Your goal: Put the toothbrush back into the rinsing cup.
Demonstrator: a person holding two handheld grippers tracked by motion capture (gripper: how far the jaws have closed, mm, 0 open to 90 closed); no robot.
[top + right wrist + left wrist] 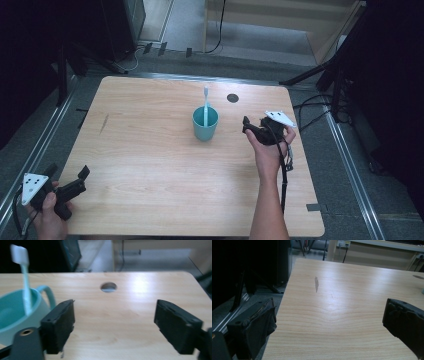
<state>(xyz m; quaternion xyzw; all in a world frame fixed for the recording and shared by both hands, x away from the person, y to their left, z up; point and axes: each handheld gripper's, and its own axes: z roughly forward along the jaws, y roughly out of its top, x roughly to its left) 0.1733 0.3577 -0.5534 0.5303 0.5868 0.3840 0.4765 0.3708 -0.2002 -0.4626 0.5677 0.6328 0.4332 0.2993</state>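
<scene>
Left gripper [70, 181] held in the left hand [47, 215] at the near left corner of the table [150, 150]; jaws spread wide, nothing between them. In the left gripper view, left jaw hanging off the table's side edge, right jaw over the wood; bare tabletop ahead, with a dark streak [316, 284] in the grain well beyond the jaws, and dark stand legs [247, 285] on the floor off the edge.

Right gripper [254, 128] held in the right hand [270, 147] over the right part of the table, grey three-cornered plate [280, 118] on top, cable [285, 175] trailing back along the forearm. Jaws parted wide, empty, only bare wood between them in the right gripper view.

Just beside the right gripper's left jaw, apart from it: teal mug [17, 312], upright, handle [48, 293] turned toward the jaw. Toothbrush [23, 277] standing in the mug, leaning on its rim, white bristle head up.

Ahead of the right gripper, between the jaw lines and farther off: round cable hole [108, 287] in the tabletop.

High view: mug [205, 123] near table centre, between the two grippers, near the right one, well apart from the left.
</scene>
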